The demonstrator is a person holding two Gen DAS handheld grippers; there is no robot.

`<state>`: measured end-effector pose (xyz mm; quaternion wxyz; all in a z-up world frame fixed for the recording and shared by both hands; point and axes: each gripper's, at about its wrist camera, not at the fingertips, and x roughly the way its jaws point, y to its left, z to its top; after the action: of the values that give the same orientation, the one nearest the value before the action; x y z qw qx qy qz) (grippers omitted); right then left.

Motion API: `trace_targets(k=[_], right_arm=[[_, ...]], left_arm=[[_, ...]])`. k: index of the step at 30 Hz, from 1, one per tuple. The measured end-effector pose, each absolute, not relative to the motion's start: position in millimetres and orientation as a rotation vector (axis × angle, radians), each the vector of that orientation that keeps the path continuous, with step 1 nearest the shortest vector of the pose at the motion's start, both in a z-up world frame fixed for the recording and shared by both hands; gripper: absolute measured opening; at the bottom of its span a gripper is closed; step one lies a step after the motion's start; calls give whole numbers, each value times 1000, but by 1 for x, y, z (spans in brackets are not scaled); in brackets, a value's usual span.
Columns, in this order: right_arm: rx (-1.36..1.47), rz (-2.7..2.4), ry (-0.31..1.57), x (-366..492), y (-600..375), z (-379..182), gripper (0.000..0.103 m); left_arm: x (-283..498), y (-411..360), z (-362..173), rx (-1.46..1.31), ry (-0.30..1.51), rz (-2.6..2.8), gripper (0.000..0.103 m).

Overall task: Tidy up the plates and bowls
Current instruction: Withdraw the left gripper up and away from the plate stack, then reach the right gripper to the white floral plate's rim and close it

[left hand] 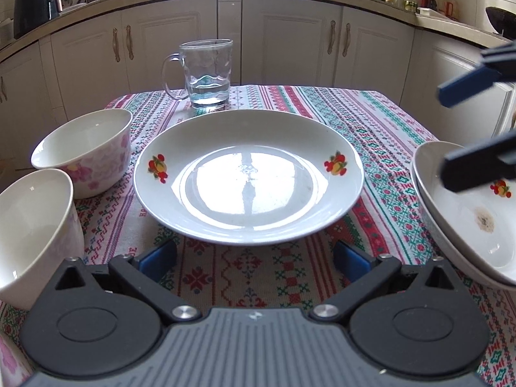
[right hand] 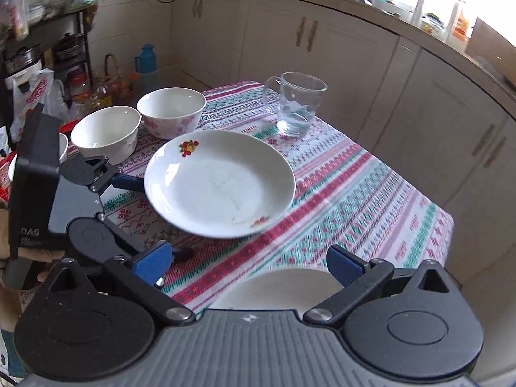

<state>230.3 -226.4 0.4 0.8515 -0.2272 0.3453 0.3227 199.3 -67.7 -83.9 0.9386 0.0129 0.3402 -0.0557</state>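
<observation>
white fruit-print plate (left hand: pixel 248 177) sits dead ahead of the left gripper (left hand: pixel 254 254), jaws wide open and empty; right gripper (right hand: pixel 250 266) open and empty too

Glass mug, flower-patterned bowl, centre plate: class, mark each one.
Glass mug (left hand: pixel 209 74): left wrist view, its clear wall.
Flower-patterned bowl (left hand: pixel 96 164): left wrist view, outer side.
Centre plate (right hand: pixel 219 187): right wrist view, its well.

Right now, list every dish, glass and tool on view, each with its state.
Plate: flat on the cloth, empty.
Stacked plates: right edge, top one stained.
Pink bowl: upright, empty.
White bowl: upright, empty.
Mug: upright, some water inside.
Left tool: open, holding nothing.
Right tool: open, holding nothing.
</observation>
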Motion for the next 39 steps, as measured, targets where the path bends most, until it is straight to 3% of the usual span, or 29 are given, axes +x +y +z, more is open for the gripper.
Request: trace_targets(k=[24,28,39], right_arm=[[-560,1006,904,395,-142,-31,102],[-537,1019,946,413,-136,-43,91],[-487,1108,1036,437,-130,-54,80]], left_arm=[[213,-63,-85,38,673,-106,102],[213,-62,-85,36,672,-113,101],[212,-61,-84,40,668,-120,101]])
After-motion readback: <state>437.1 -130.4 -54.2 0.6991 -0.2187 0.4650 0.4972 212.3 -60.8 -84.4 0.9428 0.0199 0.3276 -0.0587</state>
